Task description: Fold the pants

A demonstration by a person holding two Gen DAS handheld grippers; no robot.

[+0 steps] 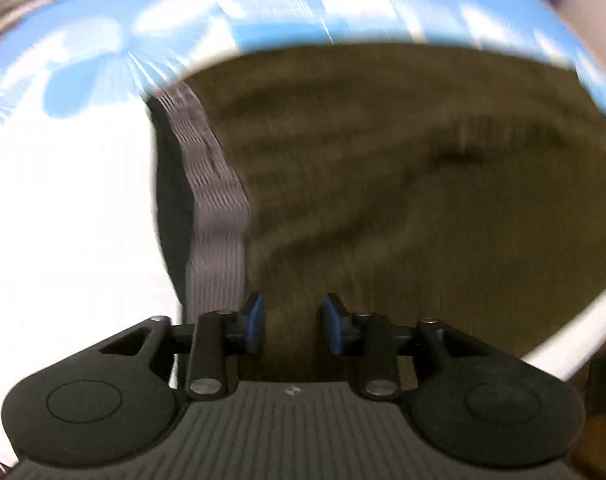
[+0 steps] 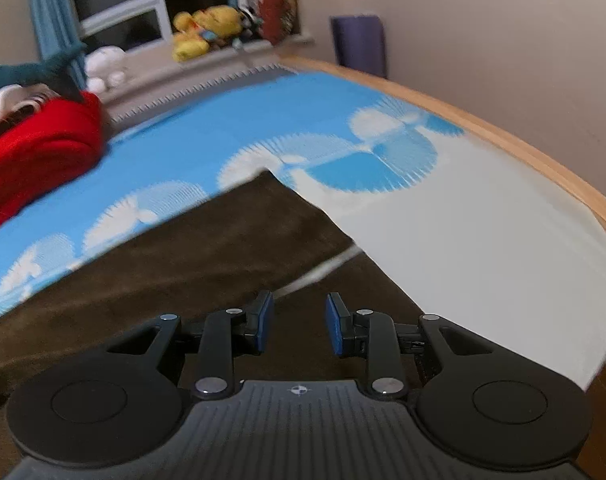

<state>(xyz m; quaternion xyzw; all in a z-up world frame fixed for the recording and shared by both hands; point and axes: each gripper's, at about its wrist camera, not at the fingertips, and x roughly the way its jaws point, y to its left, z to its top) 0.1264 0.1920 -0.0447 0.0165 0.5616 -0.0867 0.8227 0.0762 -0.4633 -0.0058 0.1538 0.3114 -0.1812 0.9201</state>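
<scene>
A blue-and-white patterned bed sheet is carrying the dark brown soft-fabric pants, lying flat on it. Above the pants, the left gripper and right gripper are hovering, jaws apart, gripping nothing.

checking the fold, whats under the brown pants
The brown pants lie flat on the blue and white bedsheet, which shows all around them. What lies beneath the fabric itself is covered.
</scene>
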